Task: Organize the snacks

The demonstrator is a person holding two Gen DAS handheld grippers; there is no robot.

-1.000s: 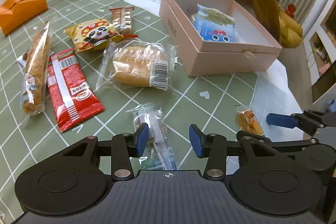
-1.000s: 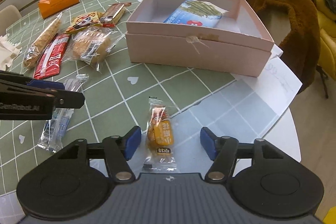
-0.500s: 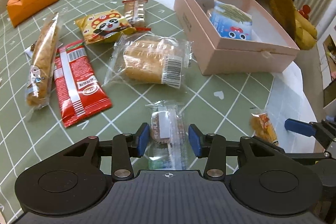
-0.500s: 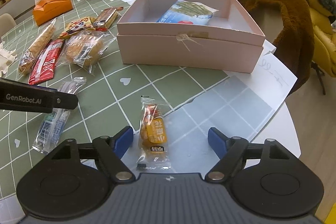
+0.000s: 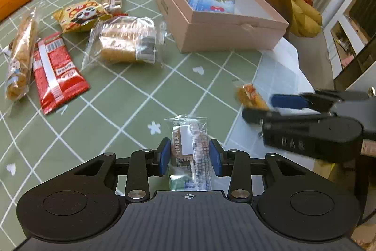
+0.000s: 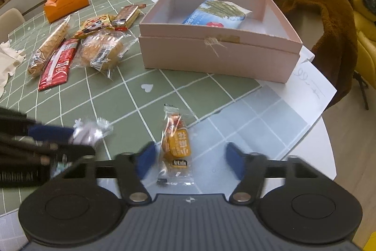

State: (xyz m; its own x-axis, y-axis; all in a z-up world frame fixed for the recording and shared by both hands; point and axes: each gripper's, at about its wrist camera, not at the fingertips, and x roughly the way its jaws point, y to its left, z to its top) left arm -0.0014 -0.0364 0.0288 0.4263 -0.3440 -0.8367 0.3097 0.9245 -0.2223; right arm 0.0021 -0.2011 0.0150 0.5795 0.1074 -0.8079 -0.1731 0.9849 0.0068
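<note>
Both tools point steeply down — left tool point(image 5: 189, 154) and right tool point(image 6: 188, 160) (jaws closing).

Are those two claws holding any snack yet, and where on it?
Neither grips yet. The left claw is closing around the clear packet's near half; the right claw is closing around the orange packet, pads clear.

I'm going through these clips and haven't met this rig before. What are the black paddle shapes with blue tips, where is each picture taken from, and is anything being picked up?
There is no robot: a person holds a two-finger tool in each hand, with a camera looking along its blue fingers. In the left camera's picture, the left tool is closing around a clear-wrapped snack. In the right camera's picture, the right tool is closing around a small orange snack, its fingers not yet touching. Further packets lie on the green checked tablecloth. The pink box holds one blue packet.
</note>
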